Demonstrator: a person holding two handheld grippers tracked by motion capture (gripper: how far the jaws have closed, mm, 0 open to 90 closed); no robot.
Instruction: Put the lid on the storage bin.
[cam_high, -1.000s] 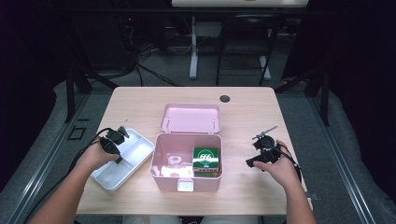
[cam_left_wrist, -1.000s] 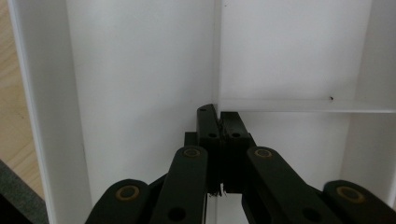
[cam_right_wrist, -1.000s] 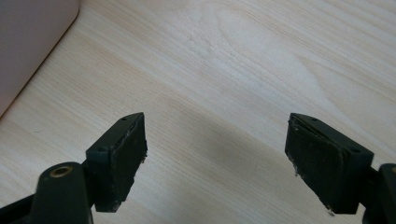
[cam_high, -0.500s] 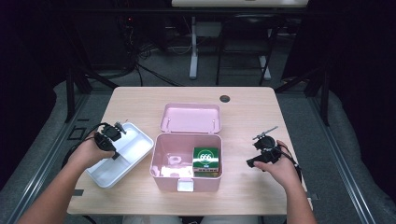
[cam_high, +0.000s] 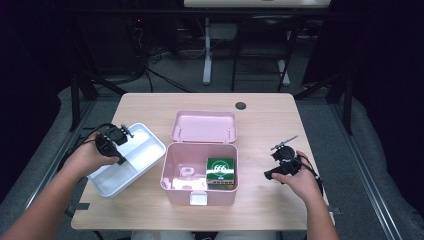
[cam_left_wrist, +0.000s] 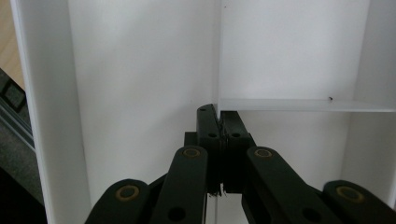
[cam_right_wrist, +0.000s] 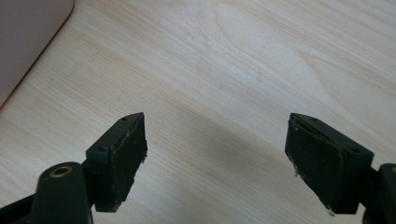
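1. left gripper (cam_high: 116, 140): jaws clenched on the divider wall of the white tray (cam_high: 145, 155), at the table's (cam_high: 260, 125) left side.
2. tray: just beside the open pink box (cam_high: 172, 170), which holds a green carton (cam_high: 220, 170).
3. right gripper (cam_right_wrist: 215, 154): jaws released, nothing between them, over bare table right of the box.

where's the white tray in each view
High view: white tray at left of the table, beside the pink box, under the left gripper.
Left gripper view: tray's white walls and divider, behind the shut jaws.
Right gripper view: not in it.
Shared landmark: the left gripper.
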